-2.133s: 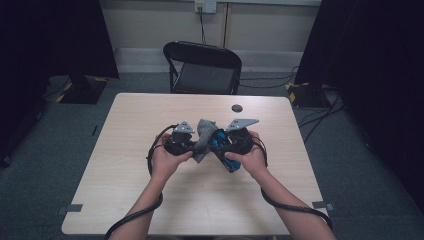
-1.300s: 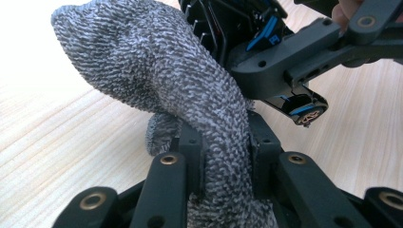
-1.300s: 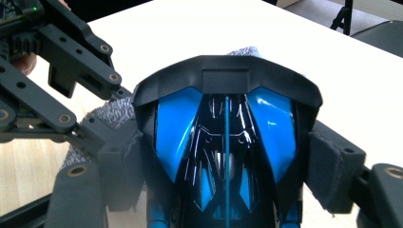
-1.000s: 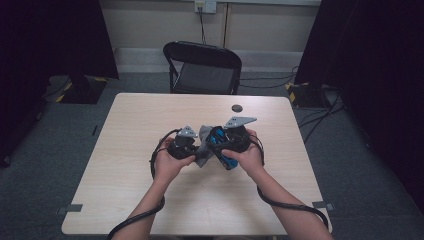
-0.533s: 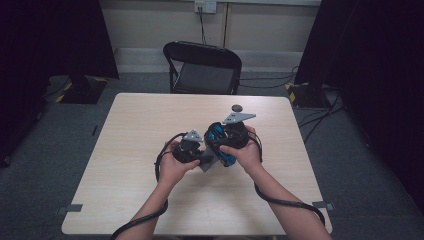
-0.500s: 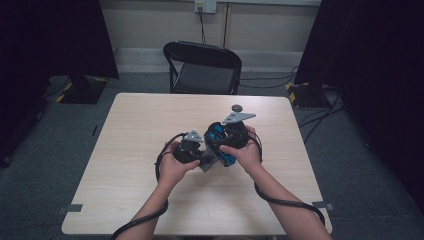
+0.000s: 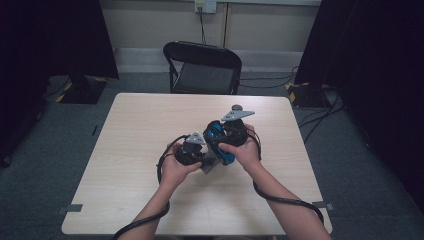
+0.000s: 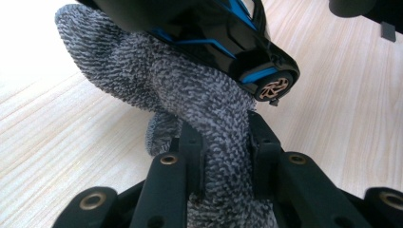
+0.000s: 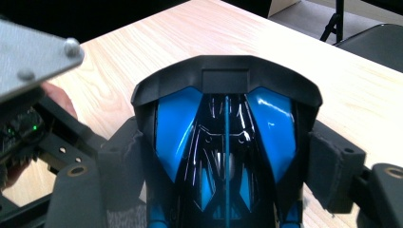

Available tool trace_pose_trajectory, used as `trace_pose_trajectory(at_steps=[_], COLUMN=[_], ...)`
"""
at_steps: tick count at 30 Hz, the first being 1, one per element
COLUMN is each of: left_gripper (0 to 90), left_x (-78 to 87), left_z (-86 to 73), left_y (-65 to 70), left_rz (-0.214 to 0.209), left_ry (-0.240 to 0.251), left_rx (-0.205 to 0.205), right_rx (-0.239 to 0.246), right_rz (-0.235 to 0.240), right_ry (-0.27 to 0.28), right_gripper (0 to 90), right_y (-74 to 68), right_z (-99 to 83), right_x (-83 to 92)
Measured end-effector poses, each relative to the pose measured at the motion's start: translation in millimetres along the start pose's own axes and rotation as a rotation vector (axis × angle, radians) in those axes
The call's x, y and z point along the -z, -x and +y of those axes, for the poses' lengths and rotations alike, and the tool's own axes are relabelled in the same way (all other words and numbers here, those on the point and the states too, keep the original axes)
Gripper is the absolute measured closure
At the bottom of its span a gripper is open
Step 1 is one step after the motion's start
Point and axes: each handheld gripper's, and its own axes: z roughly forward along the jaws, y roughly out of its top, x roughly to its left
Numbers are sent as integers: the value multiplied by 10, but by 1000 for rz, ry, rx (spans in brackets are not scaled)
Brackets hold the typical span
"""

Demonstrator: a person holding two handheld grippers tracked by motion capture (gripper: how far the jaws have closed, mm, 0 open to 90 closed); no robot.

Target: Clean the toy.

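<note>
A glossy black and blue toy car (image 9: 225, 142) sits nose-up between the pads of my right gripper (image 9: 228, 166), which is shut on its sides. In the high view that gripper (image 7: 227, 140) holds the car (image 7: 219, 145) over the middle of the pale wooden table (image 7: 140, 130). My left gripper (image 8: 225, 142) is shut on a fold of grey knitted cloth (image 8: 190, 95), and the cloth presses against the underside of the car (image 8: 214, 33). From above, the left gripper (image 7: 200, 155) is just left of the car, with the cloth (image 7: 209, 165) bunched below it.
A black folding chair (image 7: 202, 65) stands behind the table's far edge. A small dark disc (image 7: 236, 107) lies on the table just beyond the right gripper's grey plate. Black cables trail from both grippers toward the near edge. Dark curtains flank the room.
Since two seconds ago the right gripper has tipped the car upward and the left gripper has slid right, drawing the cloth in under the car. Over the last half second nothing has visibly moved.
</note>
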Motion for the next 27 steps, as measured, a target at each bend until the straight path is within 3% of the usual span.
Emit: trace_pose_trajectory(at_steps=[27], left_gripper=[727], left_x=[-103], left_z=[-19], left_y=[100], left_rz=[-21], left_ry=[-21], left_rx=[-23], right_rx=[-5], right_rz=[-9], right_ry=[1], right_gripper=[259], right_y=[2], right_z=[130], right_x=[-22])
